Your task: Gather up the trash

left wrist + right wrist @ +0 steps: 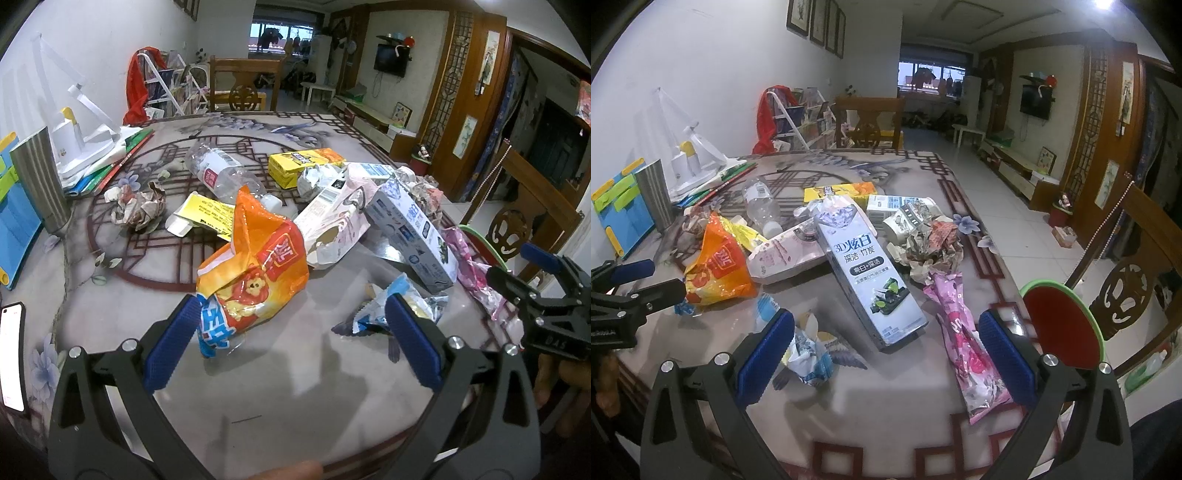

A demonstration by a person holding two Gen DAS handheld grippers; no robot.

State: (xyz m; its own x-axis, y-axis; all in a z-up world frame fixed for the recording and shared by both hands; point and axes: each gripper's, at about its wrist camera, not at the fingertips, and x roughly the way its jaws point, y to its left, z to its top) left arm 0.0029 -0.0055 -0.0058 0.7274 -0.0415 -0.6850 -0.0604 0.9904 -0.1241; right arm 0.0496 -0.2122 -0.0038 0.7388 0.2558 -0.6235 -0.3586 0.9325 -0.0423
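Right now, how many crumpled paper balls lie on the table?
2 clearly. One crumpled paper ball lies near the books on the left; another sits behind the toothpaste box. More may be hidden.

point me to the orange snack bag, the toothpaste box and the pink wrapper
orange snack bag [258, 266]: left wrist view, on the printed front panel.
toothpaste box [866, 273]: right wrist view, on the middle of the top face.
pink wrapper [964, 339]: right wrist view, mid-length on the crinkled film.
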